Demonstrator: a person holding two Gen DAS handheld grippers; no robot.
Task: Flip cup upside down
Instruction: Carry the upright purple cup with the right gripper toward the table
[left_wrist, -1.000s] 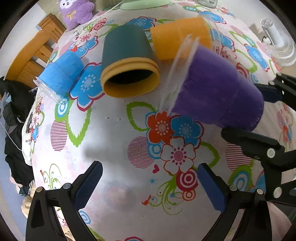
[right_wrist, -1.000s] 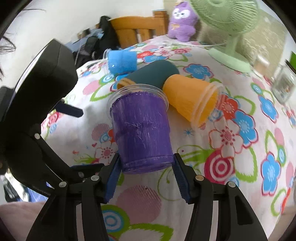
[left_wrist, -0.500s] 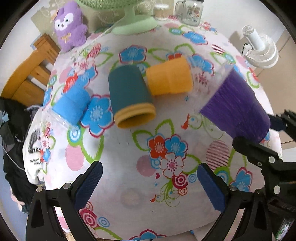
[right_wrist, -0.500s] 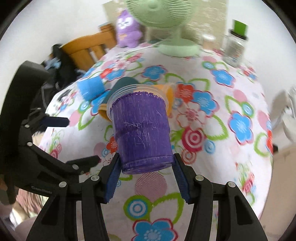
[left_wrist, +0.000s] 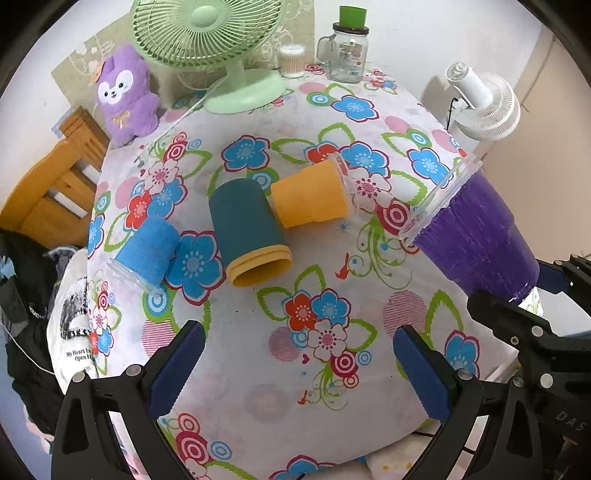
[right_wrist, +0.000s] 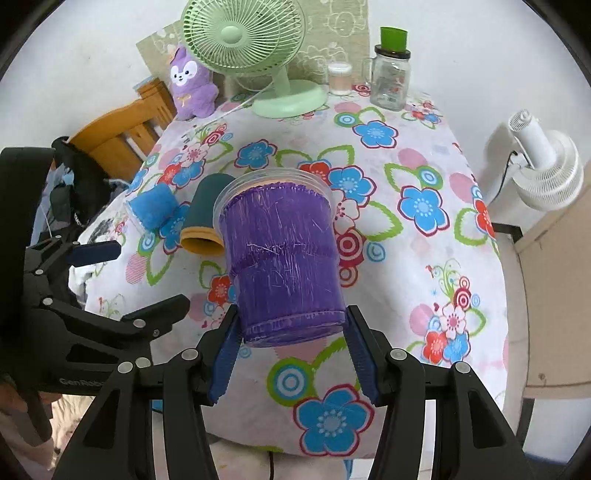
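My right gripper (right_wrist: 293, 347) is shut on the base of a purple cup (right_wrist: 280, 258) with a clear rim and holds it in the air above the table, mouth pointing away. The cup also shows at the right of the left wrist view (left_wrist: 472, 240), tilted with its rim up-left. My left gripper (left_wrist: 295, 369) is open and empty above the near part of the table. A dark green cup with a yellow rim (left_wrist: 247, 229), an orange cup (left_wrist: 310, 199) and a blue cup (left_wrist: 147, 251) lie on their sides on the floral tablecloth (left_wrist: 332, 369).
A green desk fan (left_wrist: 218, 48), a purple plush toy (left_wrist: 125, 96), a glass jar with a green lid (left_wrist: 347, 48) and a small container (left_wrist: 291, 61) stand at the table's far edge. A white fan (left_wrist: 484, 107) is off the right side. A wooden chair (left_wrist: 51, 184) is left.
Both grippers have risen and pulled back from the table, so more of it shows. The purple cup has been lifted with the right gripper, away from the orange cup.
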